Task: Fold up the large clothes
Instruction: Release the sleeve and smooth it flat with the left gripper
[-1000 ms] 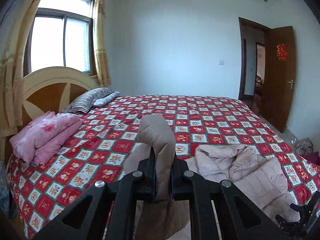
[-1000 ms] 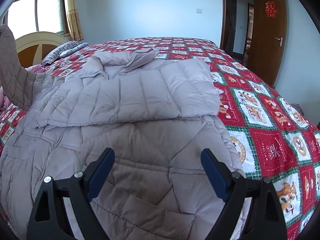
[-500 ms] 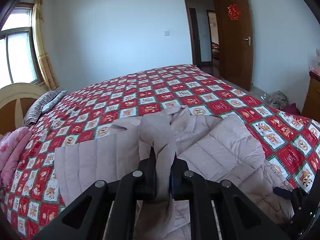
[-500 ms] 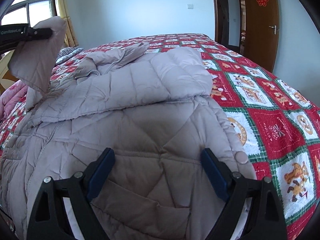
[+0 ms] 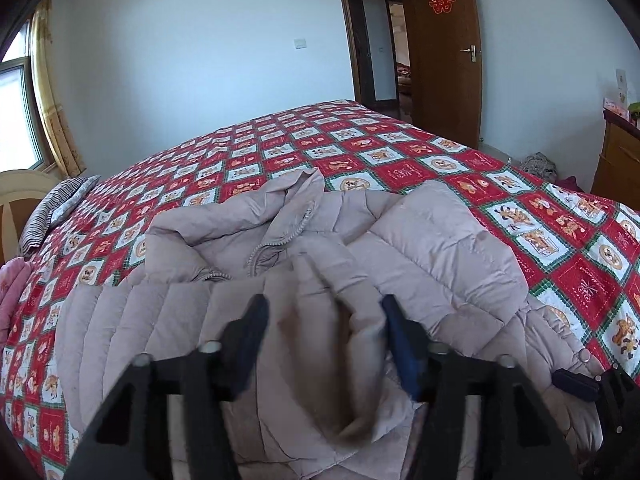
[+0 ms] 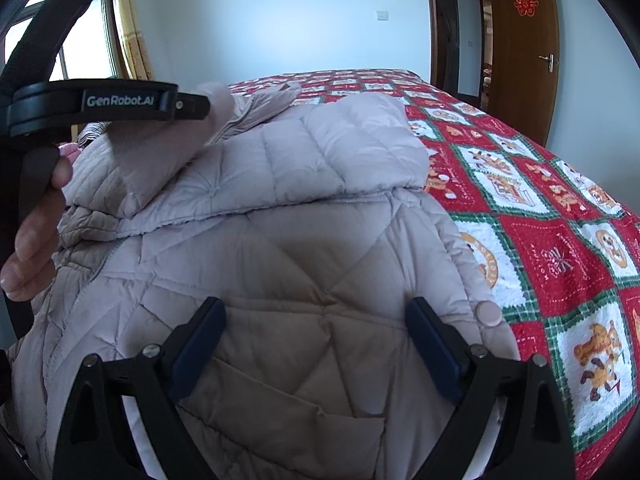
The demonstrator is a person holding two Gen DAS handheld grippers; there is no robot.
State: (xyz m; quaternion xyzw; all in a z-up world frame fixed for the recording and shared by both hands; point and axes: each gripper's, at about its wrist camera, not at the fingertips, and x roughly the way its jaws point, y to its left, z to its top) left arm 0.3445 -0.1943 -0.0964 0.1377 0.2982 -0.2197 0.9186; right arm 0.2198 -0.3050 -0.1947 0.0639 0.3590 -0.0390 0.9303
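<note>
Nearest, the right gripper (image 6: pixel 316 346) hangs spread over the hem, gripping nothing; the left gripper (image 5: pixel 324 344) is opening, its sleeve slipping free between the jaws; the puffy jacket (image 6: pixel 280 184) on the bedspread (image 5: pixel 360 152) looks soft, light, springy, best pinched at seams.

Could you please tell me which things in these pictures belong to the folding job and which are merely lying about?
Part of the job:
- beige quilted coat, sleeves folded across its chest
- left tool, jaws opening, sleeve cuff between them
- right tool, open over the coat

Just lying about:
- striped pillow
- pink folded bedding
- patterned bedspread
</note>
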